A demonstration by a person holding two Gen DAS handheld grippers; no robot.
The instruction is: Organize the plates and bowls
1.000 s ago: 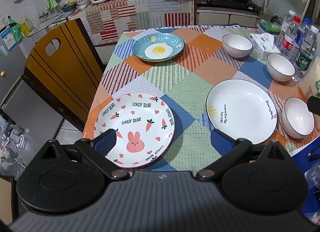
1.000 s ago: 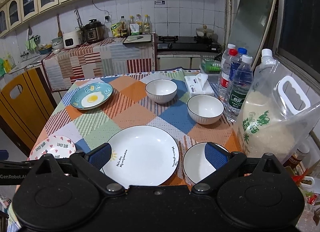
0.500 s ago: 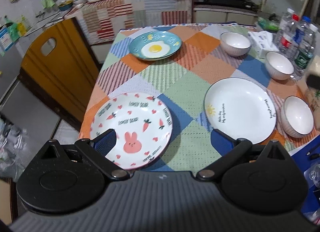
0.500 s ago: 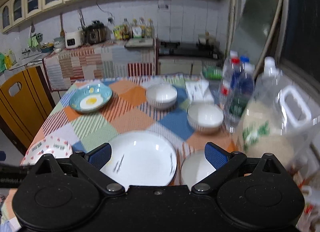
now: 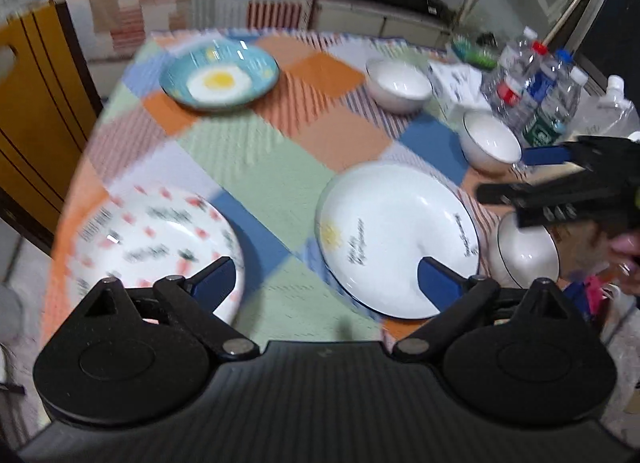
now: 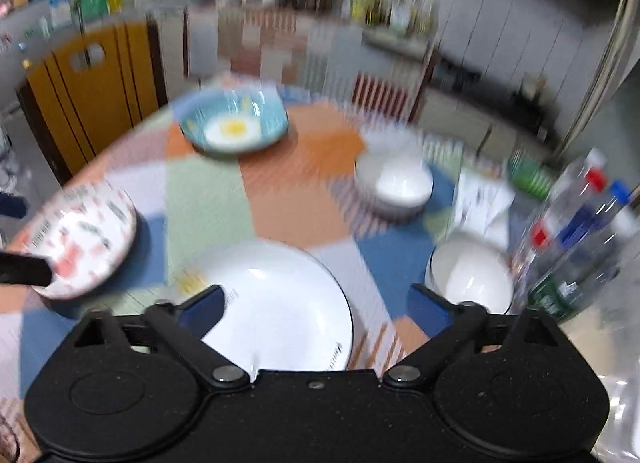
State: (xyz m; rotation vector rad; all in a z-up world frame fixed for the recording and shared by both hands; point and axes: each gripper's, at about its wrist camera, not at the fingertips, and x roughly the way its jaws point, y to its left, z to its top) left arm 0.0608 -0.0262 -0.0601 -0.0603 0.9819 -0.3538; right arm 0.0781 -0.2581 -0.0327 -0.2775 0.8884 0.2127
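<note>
On the patchwork tablecloth lie a pink bunny plate at near left, a large white plate at near right and a blue egg plate at the back. Three white bowls stand along the right: far, middle, near. My left gripper is open and empty above the table's near edge, between the two near plates. My right gripper is open and empty over the white plate, with the middle bowl by its right finger. Both views are blurred.
Water bottles, a tissue pack and a large clear jug crowd the table's right edge. A wooden chair stands at the left. A covered counter and stove lie beyond the table.
Both grippers have moved forward over the table and swung; the right one now shows in the left wrist view above the near bowl. Both stay open. The dishes have not moved.
</note>
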